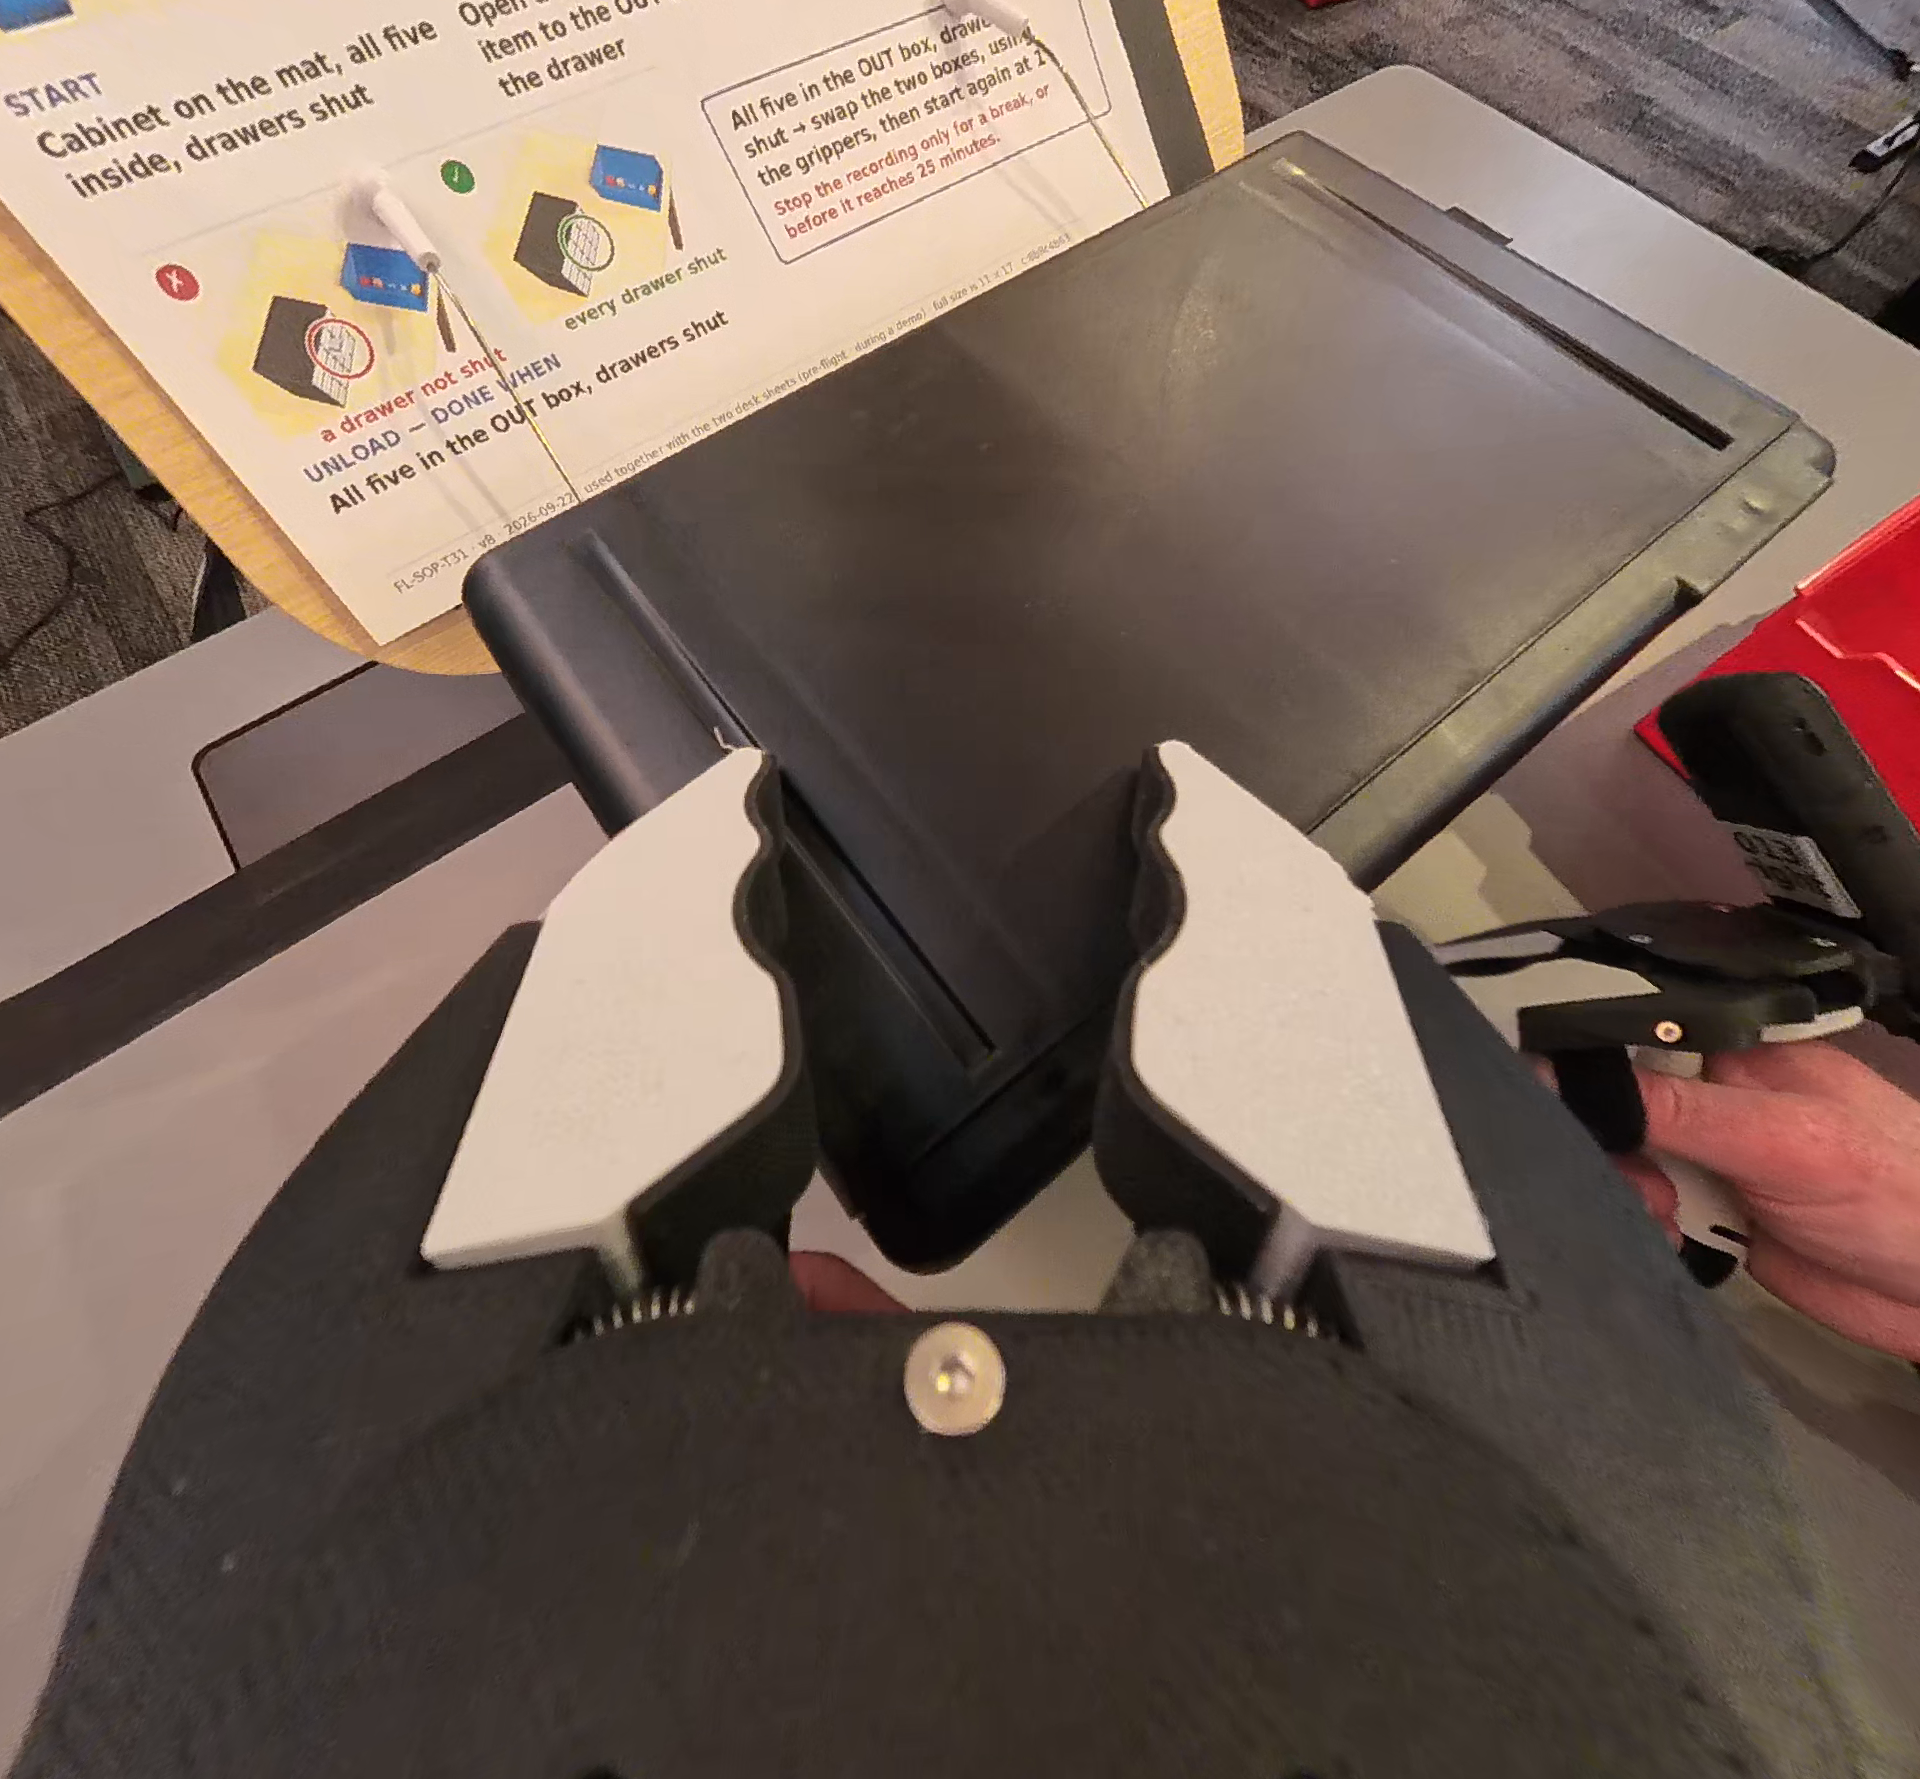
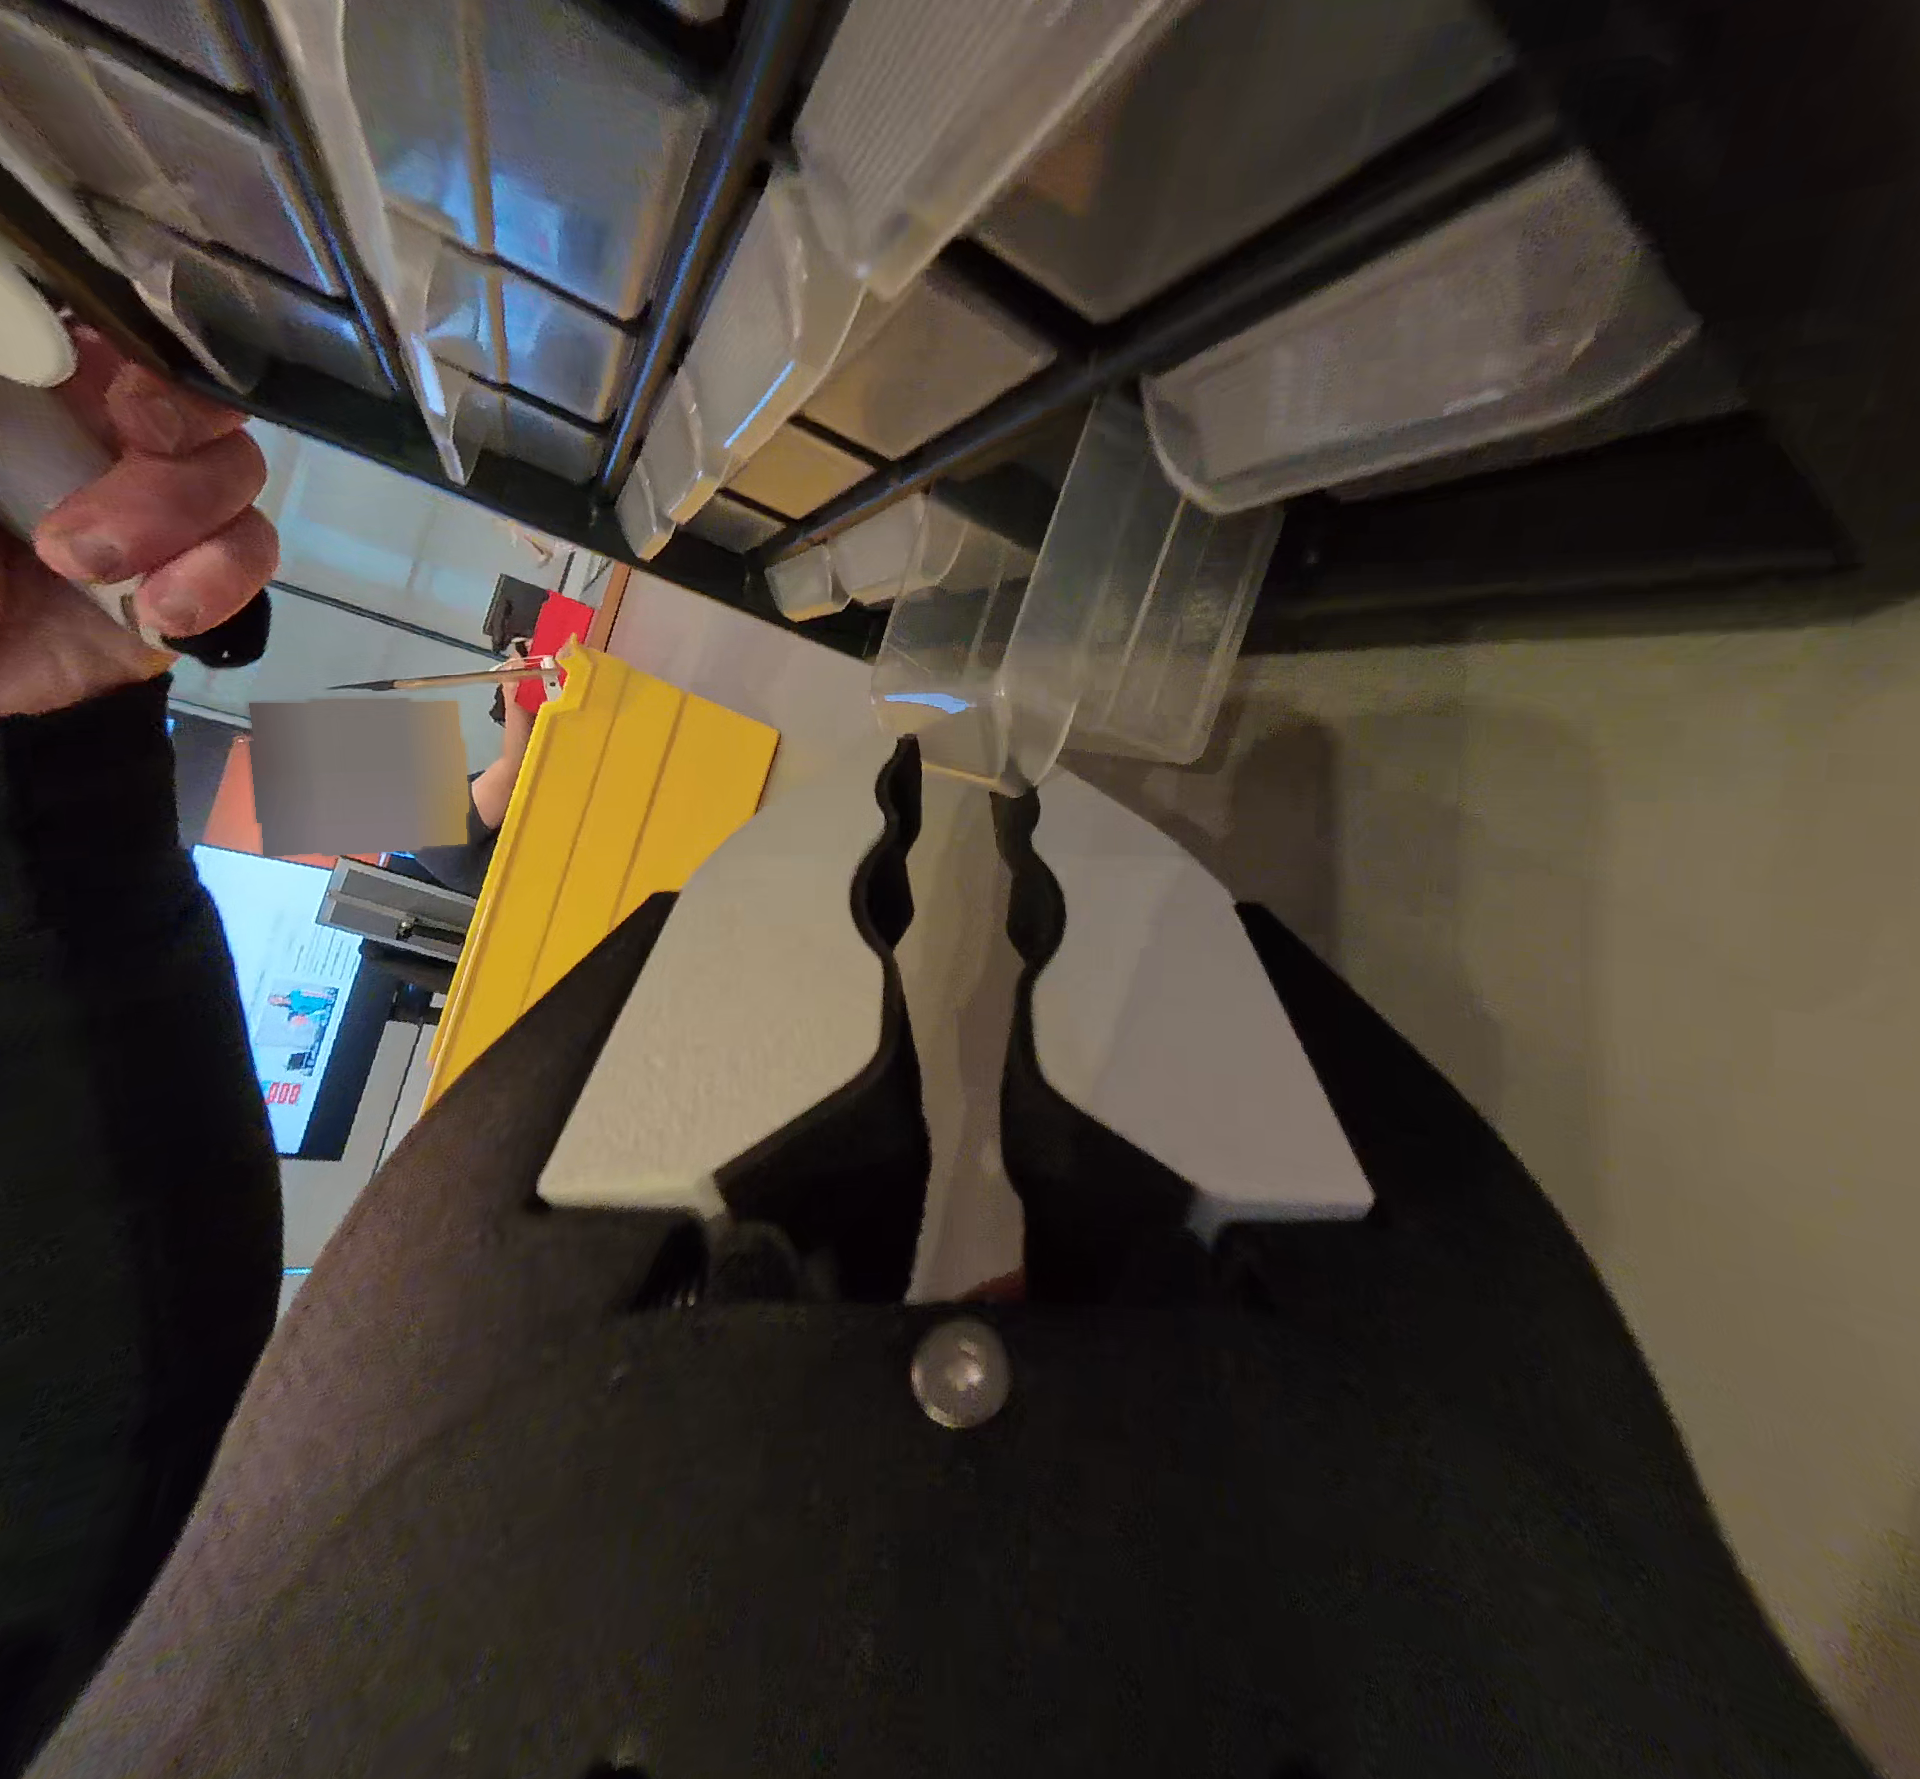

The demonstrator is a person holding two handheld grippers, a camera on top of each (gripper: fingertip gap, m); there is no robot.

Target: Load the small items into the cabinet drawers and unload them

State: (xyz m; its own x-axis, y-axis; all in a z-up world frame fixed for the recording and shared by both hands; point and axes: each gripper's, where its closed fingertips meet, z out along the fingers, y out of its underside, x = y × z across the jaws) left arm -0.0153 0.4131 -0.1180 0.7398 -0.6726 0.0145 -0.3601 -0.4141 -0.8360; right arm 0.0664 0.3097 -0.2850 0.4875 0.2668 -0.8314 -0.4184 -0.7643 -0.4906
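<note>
Right gripper [image 2: 964,779]: jaws nearly together, tips meeting the clear pull lip of one small drawer [image 2: 1081,649]. That drawer is standing proud of its neighbours, partly drawn out of the cabinet's [image 2: 727,140] black frame. Whether the tips are actually pinching the lip or just touching it, cannot tell; the picture is blurred there. Judging this as a drawer being worked by its lip, since the lip is the only part a narrow grip can take.

Left gripper [image 1: 961,773]: jaws spread wide, straddling the near corner of the black cabinet top [image 1: 1195,524] without visibly pressing on it. Likely it is bracing or steadying the light cabinet so that a tug on a drawer does not drag the whole unit across the grey table [image 1: 156,898].

No small item is showing in the protruding drawer; clear walls, nothing visible inside.

Yellow bin [image 2: 613,825] is sitting just beside the cabinet, within easy reach for transfers. Red bin [image 1: 1849,628] is lying at the right edge of the left wrist view. An instruction sheet [image 1: 582,171] is standing pinned on a board behind the cabinet, facing the operator.

Risk, as a judgement: the lip is thin and slick, so a shallow pinch may slip off.
</note>
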